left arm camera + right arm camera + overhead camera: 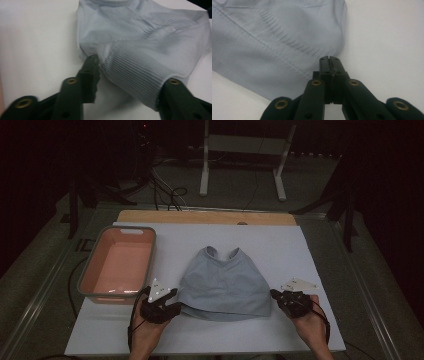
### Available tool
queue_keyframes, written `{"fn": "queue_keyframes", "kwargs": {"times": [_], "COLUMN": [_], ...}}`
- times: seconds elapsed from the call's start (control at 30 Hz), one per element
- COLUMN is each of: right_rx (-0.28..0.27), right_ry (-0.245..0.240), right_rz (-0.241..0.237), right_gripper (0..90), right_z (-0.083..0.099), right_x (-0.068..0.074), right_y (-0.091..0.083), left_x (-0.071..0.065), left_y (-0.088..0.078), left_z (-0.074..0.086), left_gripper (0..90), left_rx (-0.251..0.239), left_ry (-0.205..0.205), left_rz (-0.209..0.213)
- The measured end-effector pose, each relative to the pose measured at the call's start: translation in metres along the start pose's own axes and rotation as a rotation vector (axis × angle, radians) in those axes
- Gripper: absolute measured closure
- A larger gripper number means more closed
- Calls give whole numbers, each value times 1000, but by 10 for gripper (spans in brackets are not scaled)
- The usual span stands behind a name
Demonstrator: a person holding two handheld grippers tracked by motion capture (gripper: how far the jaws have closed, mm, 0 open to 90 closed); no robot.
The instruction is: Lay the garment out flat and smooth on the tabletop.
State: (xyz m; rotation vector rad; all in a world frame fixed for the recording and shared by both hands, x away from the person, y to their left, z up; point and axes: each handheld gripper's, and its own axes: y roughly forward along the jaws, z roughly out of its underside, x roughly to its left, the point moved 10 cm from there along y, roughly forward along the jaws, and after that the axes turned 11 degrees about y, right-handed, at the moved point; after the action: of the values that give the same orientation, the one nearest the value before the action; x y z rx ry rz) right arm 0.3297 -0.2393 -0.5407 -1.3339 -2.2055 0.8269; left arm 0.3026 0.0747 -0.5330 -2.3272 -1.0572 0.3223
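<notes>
Lying between both claws, the grey top [222, 285]: left claw [130, 82] parted astride its ribbed hem, right claw [329, 61] closed at its edge, gripping nothing visible.

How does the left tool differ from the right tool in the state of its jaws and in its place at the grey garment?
The left tool has its jaws apart, the garment's ribbed hem between them; the right tool has its jaws shut together. The left tool sits at the garment's left lower corner, the right tool at its right lower corner. Both are black and rest low over the white table.
</notes>
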Motion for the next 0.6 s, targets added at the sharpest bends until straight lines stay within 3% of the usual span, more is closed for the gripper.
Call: {"fn": "queue_keyframes", "kwargs": {"times": [0.17, 0.4, 0.5, 0.6], "right_rx": [3, 8, 5, 0], "right_ry": [5, 6, 12, -1], "right_rz": [-2, 3, -17, -28], "right_gripper": [899, 898, 898, 897], "right_z": [1, 1, 0, -1], "right_x": [0, 0, 3, 7], "right_y": [0, 2, 2, 2], "left_x": [-6, -12, -16, -23], "left_y": [-9, -13, -8, -6], "left_z": [7, 15, 17, 16], "left_gripper": [431, 360, 306, 246], "left_rx": [7, 33, 52, 52], "left_ry": [4, -19, -48, -34], "left_rz": [0, 18, 58, 85]}}
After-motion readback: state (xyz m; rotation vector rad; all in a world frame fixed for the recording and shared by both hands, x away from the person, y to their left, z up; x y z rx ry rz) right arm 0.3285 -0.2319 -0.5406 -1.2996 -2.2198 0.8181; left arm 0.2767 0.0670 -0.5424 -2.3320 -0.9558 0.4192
